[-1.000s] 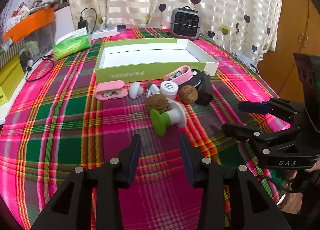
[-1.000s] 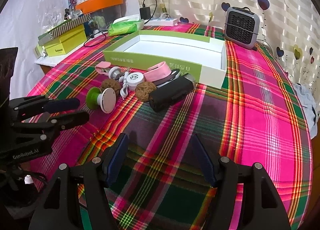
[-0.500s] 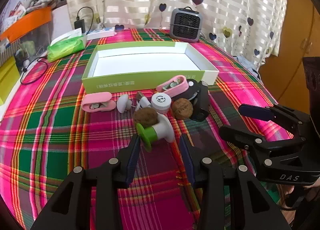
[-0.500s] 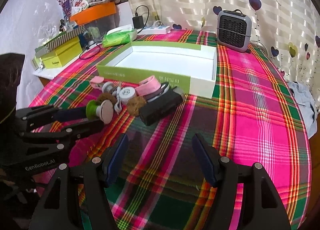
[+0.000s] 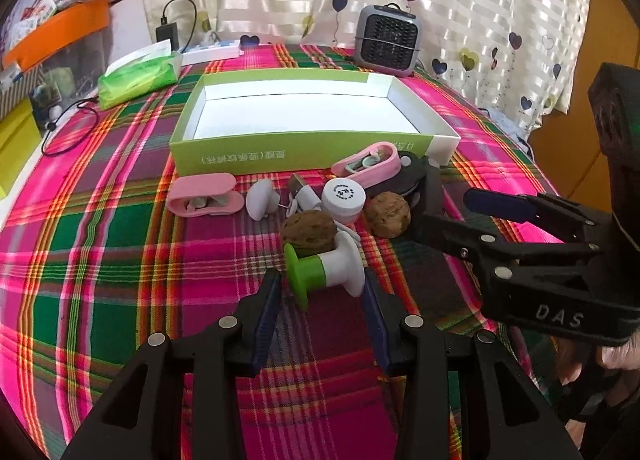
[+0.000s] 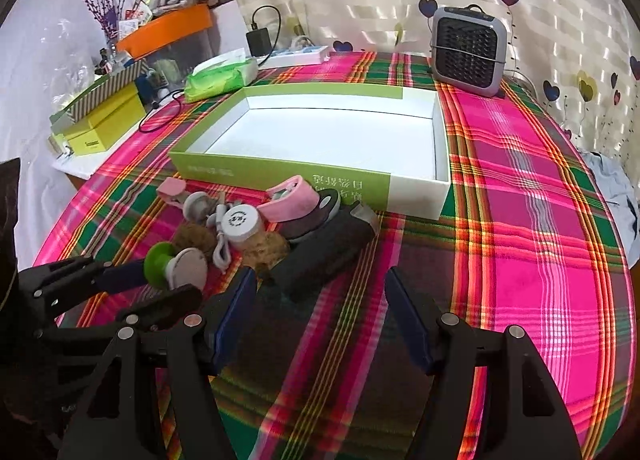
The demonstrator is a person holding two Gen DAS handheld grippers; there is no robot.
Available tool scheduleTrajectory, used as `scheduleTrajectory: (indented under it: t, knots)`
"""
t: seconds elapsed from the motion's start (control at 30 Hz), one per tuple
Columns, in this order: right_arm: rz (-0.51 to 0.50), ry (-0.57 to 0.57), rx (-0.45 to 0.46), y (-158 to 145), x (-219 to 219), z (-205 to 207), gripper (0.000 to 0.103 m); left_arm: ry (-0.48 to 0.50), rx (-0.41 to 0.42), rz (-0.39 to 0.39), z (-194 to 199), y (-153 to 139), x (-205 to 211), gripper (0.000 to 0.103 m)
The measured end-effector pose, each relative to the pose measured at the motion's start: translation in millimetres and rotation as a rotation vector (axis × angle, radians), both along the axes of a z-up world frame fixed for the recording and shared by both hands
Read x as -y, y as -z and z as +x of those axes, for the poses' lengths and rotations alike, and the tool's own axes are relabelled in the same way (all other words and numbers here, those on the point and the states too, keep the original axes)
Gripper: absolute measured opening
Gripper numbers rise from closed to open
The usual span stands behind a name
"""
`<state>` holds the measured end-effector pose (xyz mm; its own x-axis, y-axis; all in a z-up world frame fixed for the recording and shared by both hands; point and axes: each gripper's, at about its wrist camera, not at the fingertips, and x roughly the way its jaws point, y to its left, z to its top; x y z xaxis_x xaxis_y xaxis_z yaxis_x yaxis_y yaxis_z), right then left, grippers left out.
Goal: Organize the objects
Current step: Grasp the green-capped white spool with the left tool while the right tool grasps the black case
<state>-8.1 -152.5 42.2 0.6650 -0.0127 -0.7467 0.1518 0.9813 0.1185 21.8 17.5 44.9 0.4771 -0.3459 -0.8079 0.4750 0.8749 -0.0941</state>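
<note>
A green-and-white spool (image 5: pixel 324 270) lies on the plaid cloth just ahead of my open left gripper (image 5: pixel 322 294), its ends close to the fingertips. Behind it lie two walnuts (image 5: pixel 308 232), a white jar (image 5: pixel 344 200), two pink cases (image 5: pixel 206 196), a white cap and a black case (image 6: pixel 324 256). An empty green-and-white box (image 5: pixel 308 158) stands behind the pile. My right gripper (image 6: pixel 320 300) is open, just short of the black case; it also shows at the right of the left wrist view (image 5: pixel 476 216). The spool (image 6: pixel 176 266) sits between the left fingers in the right wrist view.
A grey fan heater (image 5: pixel 386 40) stands behind the box. A green tissue pack (image 5: pixel 138 78), a charger with cables and yellow boxes (image 6: pixel 104 126) sit at the far left. Plaid cloth (image 6: pixel 540 260) stretches to the right of the pile.
My left gripper has moved forward until its fingertips flank the spool. My right gripper has moved forward toward the black case. Both stay open.
</note>
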Motion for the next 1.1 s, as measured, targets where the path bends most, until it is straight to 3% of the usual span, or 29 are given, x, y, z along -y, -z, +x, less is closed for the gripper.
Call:
scheduleTrajectory:
  t: [0.4, 0.57, 0.63, 1.1]
  knots:
    - [-0.001, 0.076, -0.016, -1, 21, -15, 0.067, -0.013, 0.000, -0.024, 4, -1, -11, 0.030]
    - [0.002, 0.061, -0.009, -3, 17, -8, 0.048, -0.011, 0.002, -0.020, 5, 0, -12, 0.030]
    - [0.008, 0.046, -0.014, -1, 15, -2, 0.045, -0.013, 0.002, -0.018, 5, -1, -12, 0.030]
    - [0.091, 0.079, -0.014, 1, 22, 15, 0.045, -0.029, -0.001, -0.024, 12, -1, -14, 0.030]
